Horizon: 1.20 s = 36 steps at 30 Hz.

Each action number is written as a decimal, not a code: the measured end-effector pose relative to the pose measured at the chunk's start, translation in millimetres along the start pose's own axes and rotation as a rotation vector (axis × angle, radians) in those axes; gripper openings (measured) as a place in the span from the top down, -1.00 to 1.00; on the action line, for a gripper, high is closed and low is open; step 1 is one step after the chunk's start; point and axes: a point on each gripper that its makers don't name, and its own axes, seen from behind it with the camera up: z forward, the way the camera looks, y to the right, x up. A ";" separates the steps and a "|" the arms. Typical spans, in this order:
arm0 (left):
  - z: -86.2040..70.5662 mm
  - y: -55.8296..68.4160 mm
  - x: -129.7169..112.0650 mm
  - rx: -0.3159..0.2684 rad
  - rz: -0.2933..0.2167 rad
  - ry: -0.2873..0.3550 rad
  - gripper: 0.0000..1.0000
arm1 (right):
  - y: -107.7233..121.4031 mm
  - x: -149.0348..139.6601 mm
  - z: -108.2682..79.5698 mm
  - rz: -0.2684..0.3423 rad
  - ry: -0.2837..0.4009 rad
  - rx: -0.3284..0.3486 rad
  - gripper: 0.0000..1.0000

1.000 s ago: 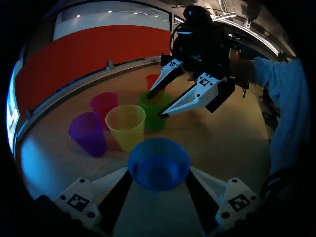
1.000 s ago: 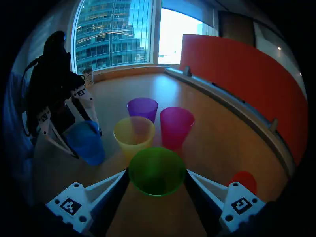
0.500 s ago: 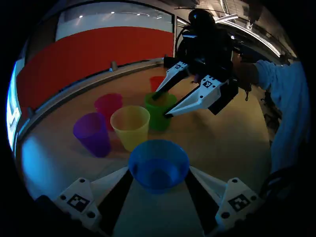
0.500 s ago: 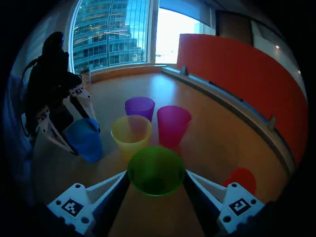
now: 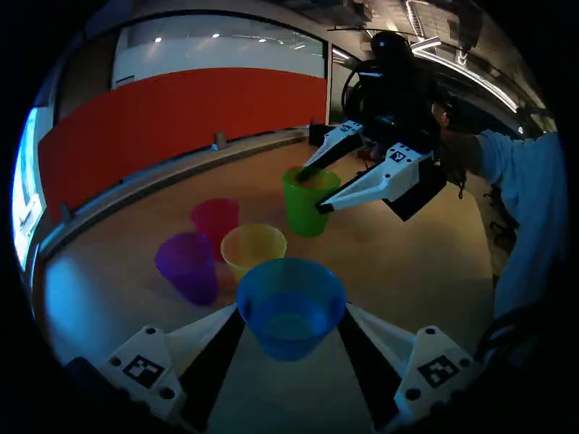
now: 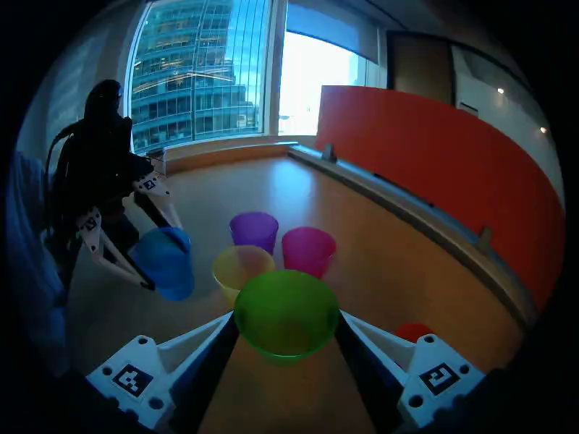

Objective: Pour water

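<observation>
Down at the near end of the left gripper view, the left hand-held gripper (image 5: 290,312) is clamped on the blue cup (image 5: 291,318), one finger pressing each side. The cup is upright, mouth open to the camera, and a paler level low inside looks like water. Across the wooden bench (image 5: 412,253), the right hand-held gripper (image 5: 311,193) has the green cup (image 5: 306,210) pinched between its two white fingers. That cup is upright as well, with a light-sleeved arm (image 5: 521,181) behind it.

Between the two held cups sit three more. The yellow cup (image 5: 253,248) is just beyond the blue one, the purple cup (image 5: 187,266) is close at its left, and the pink cup (image 5: 215,219) is just behind them both.

Over to the right gripper view, and the picture agrees. The green cup is front and centre, fingers tight to its sides, with yellow, purple and pink bunched just beyond it. The blue cup is off to the left of that cluster, gripped by the left hand-held gripper. A red cup (image 6: 413,332) stands apart at the right, partly hidden behind a finger.

A long red wall panel (image 5: 181,108) runs along the far edge of the bench, and a big window (image 6: 203,72) shows a glass tower outside. Whether either held cup is clear of the bench, I cannot tell.
</observation>
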 end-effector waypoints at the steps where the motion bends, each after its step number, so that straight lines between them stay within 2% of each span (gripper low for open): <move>1: -2.1 -1.0 4.4 0.006 0.002 0.010 -0.70 | -0.1 1.5 -2.9 -0.001 0.004 -0.003 -0.85; 9: -17.6 -6.9 38.1 0.036 0.005 0.080 -0.70 | -2.5 18.2 -25.3 -0.008 0.051 -0.028 -0.85; 21: -36.7 -12.6 84.8 0.074 0.026 0.178 -0.70 | -7.0 53.2 -60.4 -0.005 0.167 -0.071 -0.85; 36: -57.9 -17.8 144.5 0.091 0.032 0.322 -0.70 | -14.9 91.8 -98.0 -0.010 0.313 -0.132 -0.85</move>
